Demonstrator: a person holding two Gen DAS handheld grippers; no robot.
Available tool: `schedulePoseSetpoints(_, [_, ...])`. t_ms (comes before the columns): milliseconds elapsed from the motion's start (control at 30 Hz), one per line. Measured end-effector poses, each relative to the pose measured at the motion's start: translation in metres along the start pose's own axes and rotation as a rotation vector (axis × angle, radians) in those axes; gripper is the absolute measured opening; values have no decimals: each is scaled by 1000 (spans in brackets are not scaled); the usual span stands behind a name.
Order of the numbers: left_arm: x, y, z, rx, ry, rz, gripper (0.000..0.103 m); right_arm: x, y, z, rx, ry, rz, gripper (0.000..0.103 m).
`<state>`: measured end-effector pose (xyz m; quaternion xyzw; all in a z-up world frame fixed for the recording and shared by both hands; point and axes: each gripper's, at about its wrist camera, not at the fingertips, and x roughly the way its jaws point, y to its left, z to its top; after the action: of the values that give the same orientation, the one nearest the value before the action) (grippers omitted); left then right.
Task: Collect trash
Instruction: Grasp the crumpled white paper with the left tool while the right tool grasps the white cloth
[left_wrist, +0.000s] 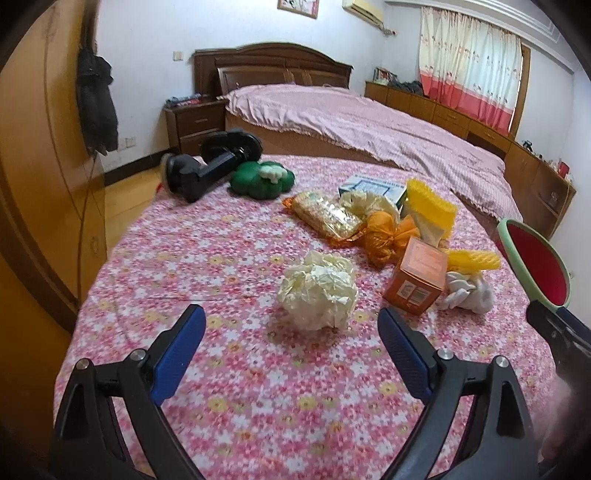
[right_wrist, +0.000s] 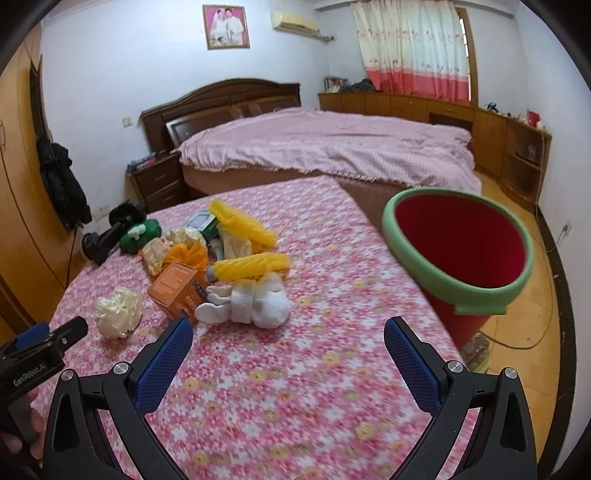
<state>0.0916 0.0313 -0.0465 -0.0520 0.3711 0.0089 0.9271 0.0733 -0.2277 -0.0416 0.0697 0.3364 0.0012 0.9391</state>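
A crumpled pale yellow paper ball (left_wrist: 317, 290) lies on the pink floral tablecloth (left_wrist: 229, 236), just ahead of my left gripper (left_wrist: 291, 312), which is open with the ball slightly beyond its fingertips. In the right wrist view the same paper ball (right_wrist: 118, 314) sits far left. My right gripper (right_wrist: 288, 325) is open and holds nothing, hovering over bare cloth. A red bin with a green rim (right_wrist: 476, 295) stands off the table's right edge; the bin (left_wrist: 535, 266) also shows at the right of the left wrist view.
A pile lies mid-table: orange box (left_wrist: 415, 275), white socks (right_wrist: 251, 304), yellow plastic pieces (right_wrist: 251, 266), snack packet (left_wrist: 325, 218), orange mesh bag (left_wrist: 384, 236). Further back are a green plush (left_wrist: 262, 181) and a black clamp (left_wrist: 210, 162). A bed (right_wrist: 325, 147) is behind.
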Motion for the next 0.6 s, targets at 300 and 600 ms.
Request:
schedulePoseSetpoints(300, [43,-2,8,8,70,-56,78,58,8,4,28,118,1,98])
schedulePoseSetpoints(600, [67,-4,6,-16,139,-158,69,83,18,0,32,171,9,73])
